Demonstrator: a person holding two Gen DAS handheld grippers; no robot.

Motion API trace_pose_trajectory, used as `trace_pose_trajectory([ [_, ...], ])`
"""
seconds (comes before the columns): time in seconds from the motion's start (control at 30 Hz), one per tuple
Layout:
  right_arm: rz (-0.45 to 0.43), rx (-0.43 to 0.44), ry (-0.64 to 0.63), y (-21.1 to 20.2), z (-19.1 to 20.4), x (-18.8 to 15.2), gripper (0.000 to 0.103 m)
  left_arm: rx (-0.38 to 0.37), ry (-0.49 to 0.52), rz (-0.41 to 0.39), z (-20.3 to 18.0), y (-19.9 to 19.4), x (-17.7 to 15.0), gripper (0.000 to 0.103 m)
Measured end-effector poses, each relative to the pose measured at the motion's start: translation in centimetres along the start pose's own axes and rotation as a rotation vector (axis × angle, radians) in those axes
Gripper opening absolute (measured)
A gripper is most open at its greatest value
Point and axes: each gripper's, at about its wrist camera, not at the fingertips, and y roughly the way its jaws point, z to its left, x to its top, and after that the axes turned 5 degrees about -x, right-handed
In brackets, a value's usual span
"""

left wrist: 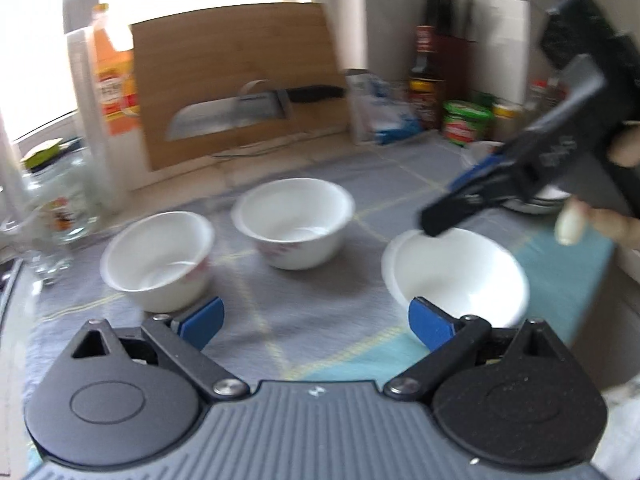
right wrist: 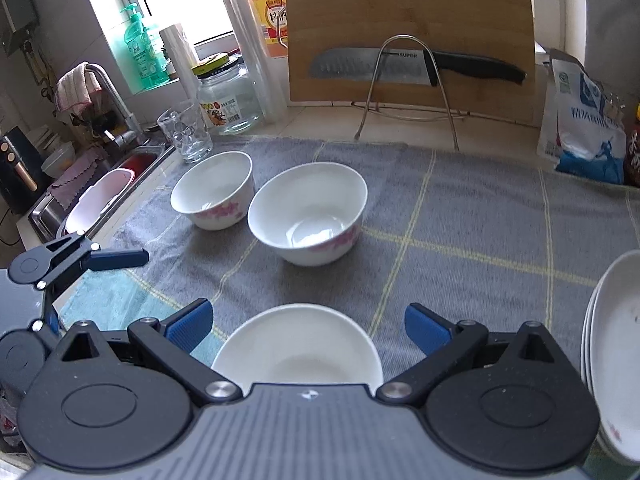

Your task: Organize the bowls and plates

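On the grey checked cloth (right wrist: 460,208) that covers the kitchen counter stand three white ceramic bowls, none of them stacked: two deeper bowls with pink flower prints, the far-left flowered bowl (right wrist: 214,188) and the middle flowered bowl (right wrist: 308,212) just beside it, and a plain white bowl (right wrist: 298,344) set nearer the person and apart from the pair. A pile of white plates (right wrist: 616,356) sits at the right edge of the cloth. The right gripper (right wrist: 308,330) hangs directly over the plain bowl with its blue-padded fingers spread wide and nothing between them; the bowl lies just ahead of and below it, centred in the gap. The left gripper (left wrist: 316,320) is likewise spread and empty, held back from the bowls, with the plain bowl off its right finger and the far-left flowered bowl off its left. The right hand is clearly the nearer one to the plain bowl, so it seems best placed to take that bowl by the rim. A round bowl offers no long axis to align with; only the rim's near edge matters for the pinch. Nesting looks barely begun.
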Motion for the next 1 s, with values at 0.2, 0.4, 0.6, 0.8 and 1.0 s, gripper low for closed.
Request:
trace_pose_trajectory([
  [0.2,-0.003,0.007,-0.034,0.8,0.2,1.6,0.103,0.043,-0.046,-0.006,1.9,2.4,0.2,0.098],
  [0.4,0.005,-0.031,-0.106,2.3,0.5,3.7,0.103,0.039,-0.049,-0.021,2.3,4.7,1.0,0.098],
  [0.6,0.022,-0.039,-0.138,4.1,0.2,5.3,0.103,0.03,-0.043,-0.012,2.1,7.0,2.3,0.096],
  [0.8,0.031,-0.019,-0.14,5.6,-0.3,6.4,0.103,0.006,-0.035,0.015,1.9,8.8,2.8,0.089],
  [1.0,0.046,0.01,-0.147,7.2,-0.5,7.3,0.103,-0.007,-0.041,0.029,2.1,9.8,3.1,0.085],
])
